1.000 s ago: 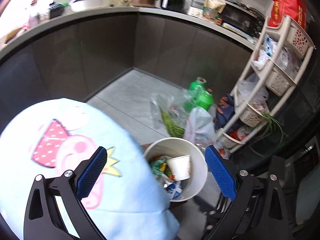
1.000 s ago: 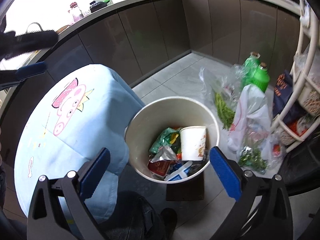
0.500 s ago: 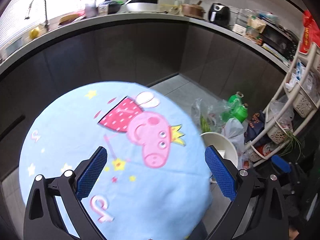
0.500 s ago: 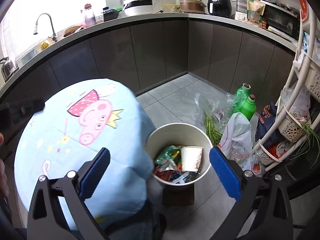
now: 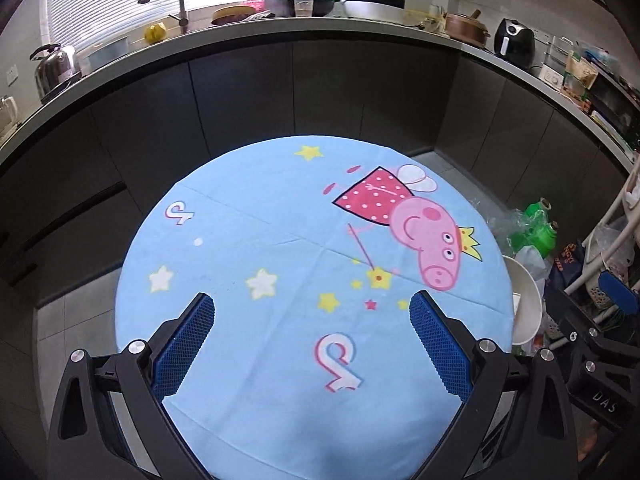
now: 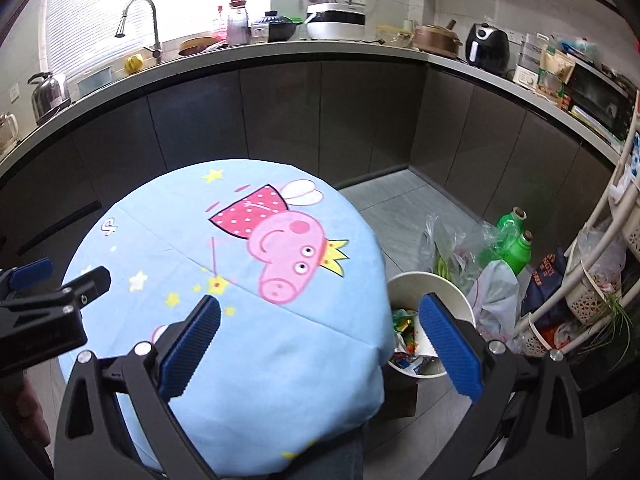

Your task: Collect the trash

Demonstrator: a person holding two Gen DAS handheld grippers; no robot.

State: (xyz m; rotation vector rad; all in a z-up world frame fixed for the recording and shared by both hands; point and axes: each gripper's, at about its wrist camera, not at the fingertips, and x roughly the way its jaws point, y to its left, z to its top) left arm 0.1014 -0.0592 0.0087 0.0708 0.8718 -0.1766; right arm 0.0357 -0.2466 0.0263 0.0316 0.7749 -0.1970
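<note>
A white round bin [image 6: 452, 292] stands on the floor right of a round table under a light-blue cartoon-pig cloth [image 6: 192, 256]. Inside it are wrappers and a paper cup [image 6: 424, 344]. In the left wrist view only the bin's rim [image 5: 524, 300] shows past the cloth [image 5: 280, 240]. My left gripper [image 5: 312, 344] is open and empty above the table's near side. My right gripper [image 6: 320, 344] is open and empty over the table's right edge, its right finger above the bin. The left gripper also shows at the left of the right wrist view [image 6: 48, 300].
Green bottles [image 6: 516, 240] and plastic bags [image 6: 492, 300] lie on the floor behind the bin. A white basket rack [image 6: 600, 272] stands at the right. Dark cabinets under a cluttered counter [image 6: 280, 52] curve around the back.
Both grippers have pulled up and swung left, away from the bin. The left view went from the bin to the tabletop. The bin now sits at the right edge.
</note>
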